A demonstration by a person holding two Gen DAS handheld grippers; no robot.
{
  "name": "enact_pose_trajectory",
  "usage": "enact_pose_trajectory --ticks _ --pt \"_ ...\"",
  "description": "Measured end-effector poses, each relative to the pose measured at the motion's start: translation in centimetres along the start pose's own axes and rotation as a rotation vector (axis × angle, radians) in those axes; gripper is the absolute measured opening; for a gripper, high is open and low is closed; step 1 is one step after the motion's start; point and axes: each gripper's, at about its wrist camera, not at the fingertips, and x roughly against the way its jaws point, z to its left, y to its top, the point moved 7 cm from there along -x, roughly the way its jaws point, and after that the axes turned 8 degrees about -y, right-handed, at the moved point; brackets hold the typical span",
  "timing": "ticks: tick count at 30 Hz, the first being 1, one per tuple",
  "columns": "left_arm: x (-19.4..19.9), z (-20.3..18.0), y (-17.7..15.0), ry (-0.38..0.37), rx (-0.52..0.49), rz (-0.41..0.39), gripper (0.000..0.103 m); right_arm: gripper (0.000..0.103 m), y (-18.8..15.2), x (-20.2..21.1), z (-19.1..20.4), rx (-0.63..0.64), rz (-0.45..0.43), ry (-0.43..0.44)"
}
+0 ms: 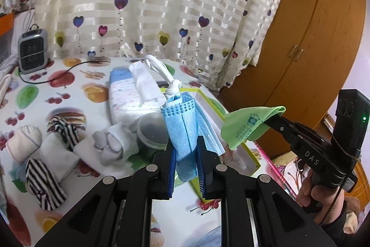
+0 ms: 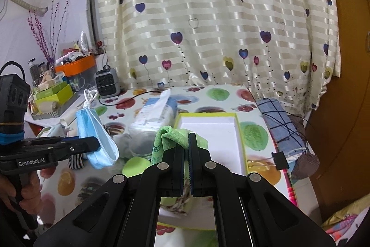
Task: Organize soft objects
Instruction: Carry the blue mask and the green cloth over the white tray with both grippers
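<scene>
Evidently both loads hang above the open white box (image 2: 208, 131) for dropping in: left gripper (image 1: 185, 154) clamps the blue mask (image 1: 185, 131), right gripper (image 2: 186, 154) pinches the green cloth (image 2: 166, 138) (jaws nearly closed).

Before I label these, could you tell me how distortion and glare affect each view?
Left wrist view: fisheye bends the wardrobe; dark vignette corners; the blue mask stays sharp. Right wrist view: the curtain bows outward, its satin stripes glare; the green cloth is sharp.
</scene>
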Motion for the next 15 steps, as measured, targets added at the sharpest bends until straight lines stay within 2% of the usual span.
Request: enact_pose_trajectory --ticks 15 --pt "-3.7 -0.7 2.0 -0.028 -0.039 0.031 0.015 0.003 -1.1 -5.3 -3.4 -0.037 0.088 -0.045"
